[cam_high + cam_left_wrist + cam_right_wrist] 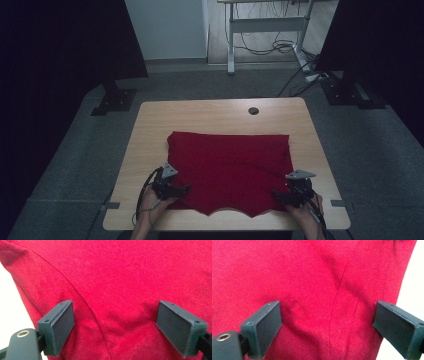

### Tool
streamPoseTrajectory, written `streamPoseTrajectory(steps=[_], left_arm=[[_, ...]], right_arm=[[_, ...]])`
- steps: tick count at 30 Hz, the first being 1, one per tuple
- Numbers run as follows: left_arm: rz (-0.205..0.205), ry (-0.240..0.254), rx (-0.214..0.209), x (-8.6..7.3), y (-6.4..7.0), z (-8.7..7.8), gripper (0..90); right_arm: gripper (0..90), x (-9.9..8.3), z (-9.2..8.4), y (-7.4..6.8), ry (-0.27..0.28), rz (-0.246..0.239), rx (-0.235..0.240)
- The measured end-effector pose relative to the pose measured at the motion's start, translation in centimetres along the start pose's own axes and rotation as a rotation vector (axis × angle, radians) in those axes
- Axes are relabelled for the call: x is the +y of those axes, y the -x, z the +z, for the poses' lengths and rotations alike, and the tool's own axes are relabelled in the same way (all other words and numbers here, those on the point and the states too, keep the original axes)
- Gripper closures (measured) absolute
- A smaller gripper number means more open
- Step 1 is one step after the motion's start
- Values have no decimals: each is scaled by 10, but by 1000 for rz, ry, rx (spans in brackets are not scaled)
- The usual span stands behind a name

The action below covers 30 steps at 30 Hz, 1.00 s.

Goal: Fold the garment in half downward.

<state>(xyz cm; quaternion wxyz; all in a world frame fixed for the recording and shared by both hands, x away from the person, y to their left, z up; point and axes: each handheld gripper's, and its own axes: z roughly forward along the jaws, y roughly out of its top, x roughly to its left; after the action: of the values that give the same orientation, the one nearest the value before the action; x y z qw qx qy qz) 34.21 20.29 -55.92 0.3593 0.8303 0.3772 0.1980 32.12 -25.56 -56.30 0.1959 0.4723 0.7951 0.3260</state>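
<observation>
Red cloth lies flat on the table, centred left-right, covering the near half; its near edge sits at the table's near rim, scalloped in the middle.

Left gripper is at the cloth's near-left corner, right gripper at the near-right corner. Each is held by a hand coming in from the near edge, cable trailing back off the table.

Left gripper view: jaws stand wide apart, cloth below and between them, pads not pressing on it. A seam curves across the fabric between the jaws. Bare table shows at the left edge.

Right gripper view: same picture, jaws spread wide over the cloth, nothing clamped. A seam runs up between the jaws; bare table to the right of the cloth edge.

Surroundings: cable hole in the table top at the far side, well clear of the cloth. Far strip of the table is bare. Dark panels on stands flank the table left and right. Another desk frame with loose cables on the floor stands far behind. Nothing sits on the cloth or between the two grippers.
</observation>
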Motion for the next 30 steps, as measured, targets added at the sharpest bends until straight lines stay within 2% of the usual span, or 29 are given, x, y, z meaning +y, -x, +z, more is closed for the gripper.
streamPoseTrajectory(steps=[1,3,4,5,7,8,9,10,12,13,14,15,16,17,18,20,21,22,23,25,26,27,29,30], left_arm=[[-4,5,4,-2,6,-2,150],[-4,5,4,-2,6,-2,149],[5,-20,-3,-3,20,-7,149],[6,-48,-6,0,22,-8,153],[6,-48,-6,0,22,-8,175],[25,-68,-27,12,19,-11,175],[25,-68,-27,12,19,-11,220],[-12,-43,-39,27,5,-10,220],[-12,-43,-39,27,5,-10,219],[-31,-31,-25,35,-9,-3,219],[-31,-31,-25,35,-9,-3,230],[-54,-36,-18,36,-20,6,230],[-68,-54,-19,35,-25,13,233],[-68,-54,-19,35,-25,13,233],[-68,-54,-19,35,-25,13,233],[-68,-54,-19,35,-25,13,233],[-4,-30,6,25,-21,21,233],[-4,-30,6,25,-21,21,209],[-6,-3,1,21,-20,20,202],[-6,-3,1,21,-20,20,198],[-11,7,8,18,-15,19,198],[-18,6,15,18,-11,19,191],[-18,6,15,18,-11,19,191],[-25,8,32,16,2,17,191]], right_arm=[[81,2,1,5,0,-1,3],[81,3,3,9,3,-1,2],[81,3,3,9,3,-1,2],[82,3,6,18,30,3,-2],[82,3,6,19,38,-1,4],[88,3,6,19,38,-1,4],[129,2,1,21,31,13,-11],[118,2,-4,20,28,31,-34],[118,2,-8,18,31,39,-38],[111,2,-8,18,31,39,-38],[99,2,-16,8,41,50,-26],[99,2,-16,8,41,50,-26],[102,3,-20,-2,42,46,-4],[102,3,-20,-2,42,46,-4],[102,3,-21,-9,34,45,11],[107,3,-21,-9,34,45,11],[107,3,-21,-9,34,45,11],[100,3,-3,-14,-19,28,7],[99,4,0,-12,-19,18,-15],[99,4,1,-10,-18,16,-14],[99,4,1,-10,-18,16,-14],[99,7,4,-2,-15,9,-5],[99,9,5,2,-13,5,0],[99,9,5,2,-13,5,0]])
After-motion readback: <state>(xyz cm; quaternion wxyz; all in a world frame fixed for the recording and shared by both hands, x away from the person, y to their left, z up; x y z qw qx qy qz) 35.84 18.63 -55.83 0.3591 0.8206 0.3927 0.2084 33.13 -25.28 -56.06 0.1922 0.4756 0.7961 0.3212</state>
